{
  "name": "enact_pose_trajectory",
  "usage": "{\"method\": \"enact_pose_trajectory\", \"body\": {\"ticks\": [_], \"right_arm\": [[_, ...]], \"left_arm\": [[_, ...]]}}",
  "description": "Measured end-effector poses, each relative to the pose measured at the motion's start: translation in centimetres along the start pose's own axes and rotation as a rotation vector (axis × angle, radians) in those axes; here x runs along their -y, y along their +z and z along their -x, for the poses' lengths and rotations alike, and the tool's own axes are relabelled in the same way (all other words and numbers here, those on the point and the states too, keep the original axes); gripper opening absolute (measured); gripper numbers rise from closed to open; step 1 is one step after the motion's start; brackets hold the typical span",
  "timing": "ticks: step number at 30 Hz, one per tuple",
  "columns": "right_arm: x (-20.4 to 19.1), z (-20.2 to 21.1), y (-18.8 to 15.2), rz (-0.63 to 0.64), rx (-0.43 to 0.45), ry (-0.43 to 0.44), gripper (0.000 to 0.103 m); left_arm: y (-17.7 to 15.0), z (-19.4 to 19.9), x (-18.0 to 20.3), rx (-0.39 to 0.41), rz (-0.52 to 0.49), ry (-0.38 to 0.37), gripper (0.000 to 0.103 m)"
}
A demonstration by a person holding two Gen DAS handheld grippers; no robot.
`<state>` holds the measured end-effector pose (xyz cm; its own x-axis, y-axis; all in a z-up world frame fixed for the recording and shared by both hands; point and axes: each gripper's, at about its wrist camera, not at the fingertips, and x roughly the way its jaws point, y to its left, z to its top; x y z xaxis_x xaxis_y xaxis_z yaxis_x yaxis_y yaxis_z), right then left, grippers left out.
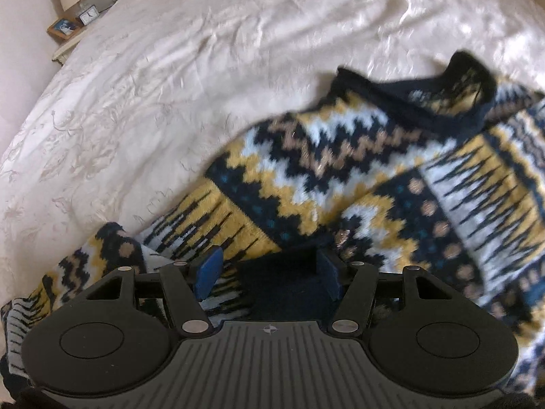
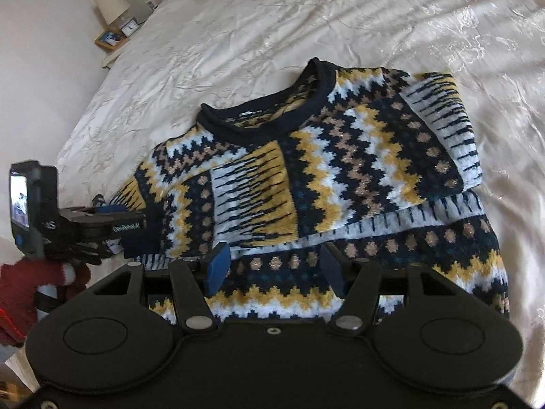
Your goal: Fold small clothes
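A patterned knitted sweater lies on a bed covered with a creased white bedspread; the knit has zigzag and dotted bands in navy, yellow, white and tan, with a dark navy collar at the end farthest from both tools; both sleeves are folded inward across the chest, and the one to the right of the right tool shows a white and navy ribbed-looking band.

The right gripper hovers just above the near hem of the sweater; its two blue-padded fingers stand apart, with patterned knit visible in the gap, and the pads do not press on the cloth.

The left gripper sits low over the left edge of the sweater, at the dark cuff of the folded sleeve; its fingers are likewise apart, the dark cuff lies between them, and whether the pads pinch it cannot be told. From the right wrist view this tool appears off to the left of the right tool, held by a dark-gloved hand with a red sleeve behind it.

Far ahead and left of both tools, beside the bed, a nightstand holds a lamp, a small clock and a framed picture.
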<state>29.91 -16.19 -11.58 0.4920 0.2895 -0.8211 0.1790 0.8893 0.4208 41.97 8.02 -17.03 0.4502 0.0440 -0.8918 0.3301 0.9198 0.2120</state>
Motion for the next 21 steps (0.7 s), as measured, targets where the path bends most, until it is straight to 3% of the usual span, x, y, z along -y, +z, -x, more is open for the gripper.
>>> {"method": "enact_pose_trajectory", "body": {"ticks": [14,18,21], "right_arm": [[2.9,0.3,1.6,-0.056,0.037,-0.022,0.067],[4.5,1.1,1.7,-0.052,0.036,-0.025,0.068],[6.2,1.8,2.2,-0.04,0.045,-0.029,0.07]], "left_arm": [[0.2,-1.6,-0.9,-0.033,0.042,0.06,0.063],[0.3,0.8,-0.3,-0.002,0.09,0.108,0.054],[0.1,3.3,0.4,0.044,0.137,0.115,0.054]]}}
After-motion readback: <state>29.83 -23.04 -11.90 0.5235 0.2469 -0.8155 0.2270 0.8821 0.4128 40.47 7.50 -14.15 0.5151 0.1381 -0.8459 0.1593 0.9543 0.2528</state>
